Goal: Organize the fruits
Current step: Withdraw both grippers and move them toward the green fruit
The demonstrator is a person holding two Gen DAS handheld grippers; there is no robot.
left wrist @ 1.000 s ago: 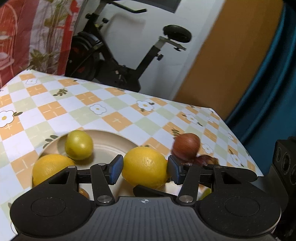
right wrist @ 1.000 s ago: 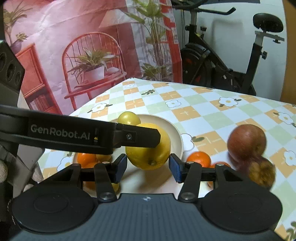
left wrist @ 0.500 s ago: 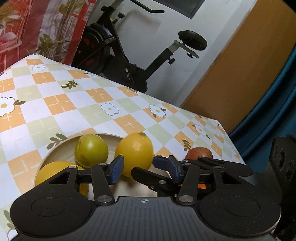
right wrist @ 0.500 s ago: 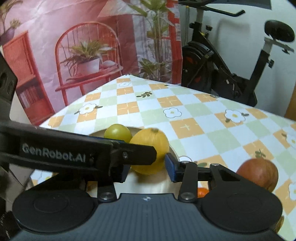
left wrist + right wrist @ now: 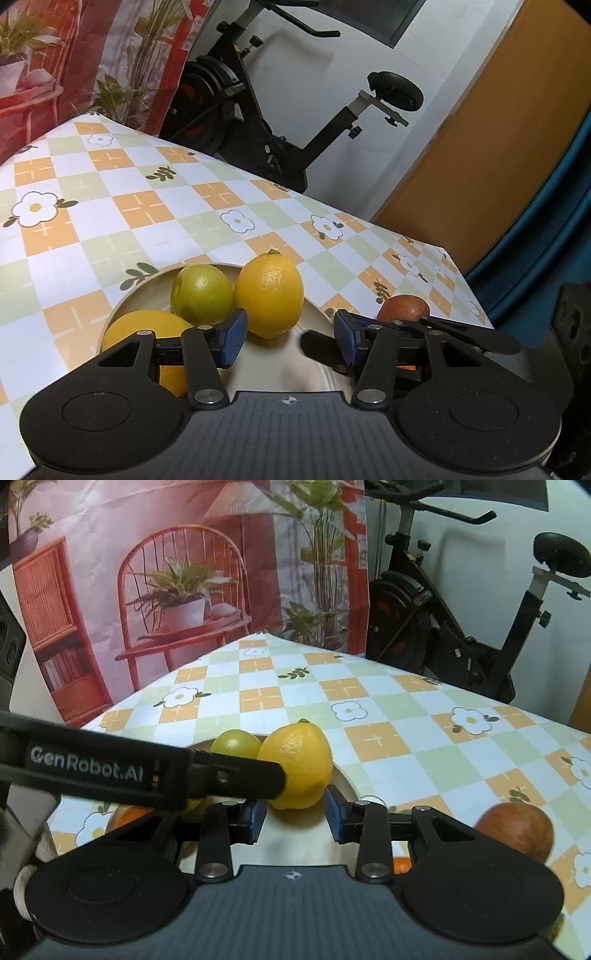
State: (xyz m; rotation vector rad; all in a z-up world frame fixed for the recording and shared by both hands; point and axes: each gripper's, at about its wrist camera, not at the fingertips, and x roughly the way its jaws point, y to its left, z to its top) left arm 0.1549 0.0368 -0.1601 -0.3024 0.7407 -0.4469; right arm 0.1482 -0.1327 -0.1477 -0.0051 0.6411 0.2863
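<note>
A cream plate (image 5: 147,284) holds a lemon (image 5: 269,295), a green fruit (image 5: 201,293) and a large orange (image 5: 147,328). My left gripper (image 5: 290,341) is open with nothing between its blue pads; the lemon stands just beyond its left pad. In the right wrist view the lemon (image 5: 299,764) lies just ahead of my right gripper (image 5: 294,818), whose jaws are closing on nothing. The left gripper's black finger (image 5: 147,775) crosses that view and its tip touches the lemon. A red fruit (image 5: 517,827) lies on the cloth to the right.
A small orange (image 5: 400,864) peeks out under my right finger. The checked tablecloth (image 5: 147,206) runs on past the plate to its far edge. An exercise bike (image 5: 277,122) stands behind the table, with a printed backdrop (image 5: 166,590) to the left.
The lemon was between my left pads; now it stands farther off on the plate beside the green fruit. My right jaws have narrowed. Both views have tipped up a little.
</note>
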